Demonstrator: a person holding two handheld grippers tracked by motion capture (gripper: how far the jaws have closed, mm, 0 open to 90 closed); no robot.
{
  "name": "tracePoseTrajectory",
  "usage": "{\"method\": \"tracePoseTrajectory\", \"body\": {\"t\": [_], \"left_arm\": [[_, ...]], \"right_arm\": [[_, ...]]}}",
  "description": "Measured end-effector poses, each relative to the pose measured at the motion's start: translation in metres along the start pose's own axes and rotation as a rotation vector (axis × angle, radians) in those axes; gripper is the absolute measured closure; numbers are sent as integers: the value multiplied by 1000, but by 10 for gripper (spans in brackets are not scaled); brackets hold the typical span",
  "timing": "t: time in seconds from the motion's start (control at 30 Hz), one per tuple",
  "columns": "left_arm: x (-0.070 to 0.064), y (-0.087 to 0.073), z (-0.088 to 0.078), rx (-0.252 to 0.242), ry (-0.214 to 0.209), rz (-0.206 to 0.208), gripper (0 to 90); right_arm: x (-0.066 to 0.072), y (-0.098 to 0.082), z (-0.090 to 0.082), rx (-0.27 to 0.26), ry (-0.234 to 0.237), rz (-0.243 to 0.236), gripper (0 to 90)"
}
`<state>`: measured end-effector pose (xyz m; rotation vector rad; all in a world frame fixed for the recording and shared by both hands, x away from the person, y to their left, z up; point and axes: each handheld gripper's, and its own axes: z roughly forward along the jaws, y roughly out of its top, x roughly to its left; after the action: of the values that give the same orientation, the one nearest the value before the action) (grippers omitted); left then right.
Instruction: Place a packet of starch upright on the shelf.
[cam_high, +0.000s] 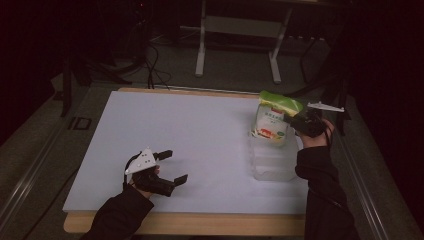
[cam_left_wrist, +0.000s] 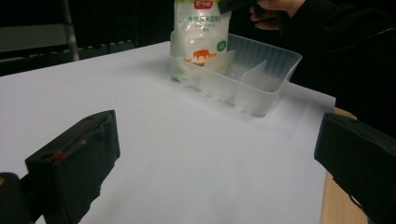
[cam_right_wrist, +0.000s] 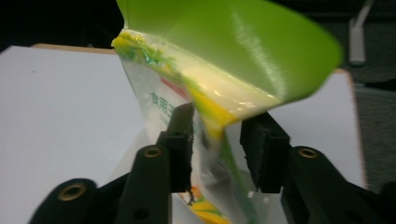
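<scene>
Black jaws of the right gripper (cam_right_wrist: 217, 140) fill the foreground of the right gripper view, standing a little apart on either side of the pouch (cam_right_wrist: 210, 93), near its folded green top. One pad seems to brush the film, the other stands clear of it, so the grip looks released rather than pinching. No earlier moment can be compared, so I tell only how things stand.

Take the clear divided tray (cam_high: 272, 167) as the landmark. It sits on the white table (cam_high: 190, 130), toward the right edge. The pouch (cam_high: 272, 120) stands upright in the tray's far compartment, leaning slightly, its printed face turned to the person. The near compartment is empty. The right gripper (cam_high: 300, 121) hovers just beside the pouch's upper part, on the tray's right side. Well apart from the tray, to its left and nearer the person, the left gripper (cam_high: 172, 166) rests low over the table with its jaws spread wide and nothing between them.

My judgement: the step in hand is setting the pouch down in the tray, and it is all but done. The next move calls for drawing the right gripper straight back and clear without catching the floppy green top, since a snag could tip the pouch out of its compartment.
</scene>
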<state>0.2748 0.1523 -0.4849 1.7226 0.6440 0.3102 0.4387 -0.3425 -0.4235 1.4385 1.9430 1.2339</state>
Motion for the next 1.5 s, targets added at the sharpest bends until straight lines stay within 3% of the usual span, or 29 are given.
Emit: {"method": "tracePoseTrajectory", "body": {"t": [0.03, 0.07, 0.27, 0.37, 0.43, 0.5, 0.57, 0.67, 1.0, 1.5], "left_arm": [[0, 0, -1, -3, 0, -1, 7], [0, 0, -1, -1, 1, 1, 7], [0, 1, -2, -17, 8, -2, 7], [1, 3, -4, -28, -5, -25, 7], [0, 5, -5, -25, -8, -18, 8], [-1, 5, -5, -22, -10, -17, 7], [-1, 5, -4, -17, -13, -17, 7], [-1, 4, -3, -4, -16, -21, 7], [-3, 4, -9, 0, -10, -20, 8], [-4, 2, -12, 18, -12, -17, 7]], "right_arm": [[0, 0, -3, -1, -10, -7, 579], [0, 1, -9, -16, -19, -4, 470], [6, -3, -24, -30, -23, -10, 301], [10, -7, -30, -47, 15, -8, 176], [15, -9, -33, -46, 52, -1, 131], [20, -10, -36, -56, 53, -13, 131], [25, -10, -40, -81, 85, -9, 121], [37, -10, -46, -85, 111, -42, 116], [67, -16, -52, -92, 145, -100, 117], [121, -41, -62, -88, 313, -178, 131]]}}
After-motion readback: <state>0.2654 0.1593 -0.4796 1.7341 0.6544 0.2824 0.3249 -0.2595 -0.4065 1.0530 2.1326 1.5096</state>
